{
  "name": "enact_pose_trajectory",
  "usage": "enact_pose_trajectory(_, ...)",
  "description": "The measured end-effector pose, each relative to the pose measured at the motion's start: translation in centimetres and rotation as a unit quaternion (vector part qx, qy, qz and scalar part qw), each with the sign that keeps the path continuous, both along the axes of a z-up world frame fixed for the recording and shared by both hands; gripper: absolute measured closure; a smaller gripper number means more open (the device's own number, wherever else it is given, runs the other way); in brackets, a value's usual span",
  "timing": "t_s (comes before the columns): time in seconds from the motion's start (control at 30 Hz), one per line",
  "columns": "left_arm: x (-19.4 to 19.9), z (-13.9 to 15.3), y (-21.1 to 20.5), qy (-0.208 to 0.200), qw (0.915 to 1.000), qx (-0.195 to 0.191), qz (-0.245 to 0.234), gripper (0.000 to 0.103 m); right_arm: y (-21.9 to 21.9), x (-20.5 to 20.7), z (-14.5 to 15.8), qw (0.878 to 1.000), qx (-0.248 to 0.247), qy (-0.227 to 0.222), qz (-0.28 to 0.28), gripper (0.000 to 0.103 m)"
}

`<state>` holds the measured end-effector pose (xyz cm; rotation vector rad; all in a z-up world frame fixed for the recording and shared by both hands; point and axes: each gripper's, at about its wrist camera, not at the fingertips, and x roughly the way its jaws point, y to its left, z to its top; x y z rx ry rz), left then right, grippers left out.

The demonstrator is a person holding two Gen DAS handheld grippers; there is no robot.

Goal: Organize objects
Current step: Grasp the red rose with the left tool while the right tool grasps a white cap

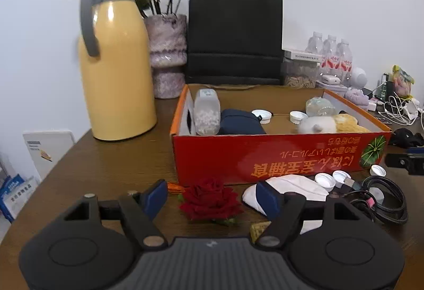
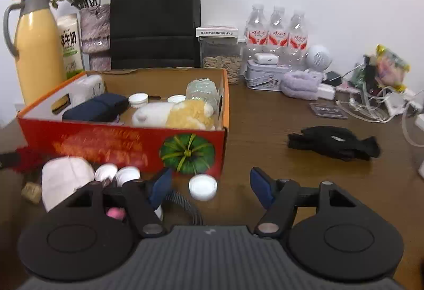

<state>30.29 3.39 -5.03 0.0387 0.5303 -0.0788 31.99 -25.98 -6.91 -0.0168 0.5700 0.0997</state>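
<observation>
The open red-and-orange cardboard box [image 1: 265,155] printed with a green pumpkin stands on the brown wooden table [image 1: 106,163] and is already partly filled: a white-and-tan plush toy [image 2: 175,112], a dark navy fabric pouch [image 1: 242,121], a clear plastic jar of white pellets [image 1: 207,112], a crumpled clear bottle [image 2: 202,90] and two white caps are seen inside. The sorting is judged about half done — several items remain outside, just in front of the box wall. The dark red artificial rose [image 1: 212,200] lies between the spread fingers of the left gripper [image 1: 212,197], with no pad seen pressing on it. A round white plastic cap [image 2: 203,187] lies on the table between the parted fingers of the right gripper [image 2: 212,188], likewise untouched. A white folded cloth [image 1: 291,188], further white caps and a coiled black braided cable [image 1: 384,200] are also left outside. Whether the black fabric bundle [image 2: 334,143] farther right belongs to the task cannot be told. The box's near floor is hidden by its front wall — and the right-wrist view is blurred at lower left, where a pink item under the gripper body cannot be identified.
</observation>
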Motion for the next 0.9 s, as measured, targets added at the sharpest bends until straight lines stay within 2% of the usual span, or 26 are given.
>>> enact_pose_trajectory(0.1, 1.1, -0.6, 0.0, 0.009, 0.9999, -0.005, 0.002, 0.03, -0.3, 1.7, -0.9, 1.0, -0.019, 0.018, -0.007, 0.038)
enact_pose_trajectory(0.27, 2.3, -1.4, 0.0, 0.017, 0.9998, -0.01, 0.002, 0.031, -0.6, 2.5, -2.0, 0.999, 0.01, 0.04, 0.009, 0.043)
enact_pose_trajectory(0.3, 2.5, -1.5, 0.0, 0.018, 0.9998, -0.01, 0.004, 0.034, -0.4, 2.7, -2.3, 0.999, 0.009, 0.045, 0.011, 0.047)
enact_pose_trajectory(0.33, 2.5, -1.5, 0.1, 0.018, 0.9997, -0.013, 0.006, 0.047, -0.2, 2.7, -2.5, 0.999, 0.008, 0.048, 0.013, 0.056)
enact_pose_trajectory(0.4, 2.5, -1.5, 0.3, 0.02, 0.9996, -0.02, 0.007, 0.069, 0.5, 2.5, -2.6, 0.999, -0.008, 0.046, 0.018, 0.064)
enact_pose_trajectory(0.43, 2.5, -1.5, 0.3, 0.018, 0.9996, -0.021, 0.006, 0.073, 0.7, 2.4, -2.6, 0.999, -0.013, 0.044, 0.022, 0.072)
enact_pose_trajectory(0.5, 2.2, -1.2, 0.4, 0.011, 0.9996, -0.024, 0.007, 0.079, 0.9, 2.4, -2.6, 0.999, -0.011, 0.043, 0.025, 0.074)
enact_pose_trajectory(0.7, -1.1, 1.6, 0.5, -0.026, 0.9991, -0.033, 0.008, 0.082, 1.1, 0.7, -1.0, 0.999, -0.029, 0.017, 0.01, 0.074)
enact_pose_trajectory(0.8, -3.9, 3.4, 0.4, -0.041, 0.9983, -0.04, 0.007, 0.081, 1.4, -2.1, 1.1, 1.0, -0.024, -0.01, 0.014, 0.074)
enact_pose_trajectory(0.9, -6.7, 4.4, 0.1, -0.037, 0.9983, -0.044, 0.004, 0.081, 2.2, -6.0, 2.5, 0.999, -0.015, -0.032, 0.031, 0.074)
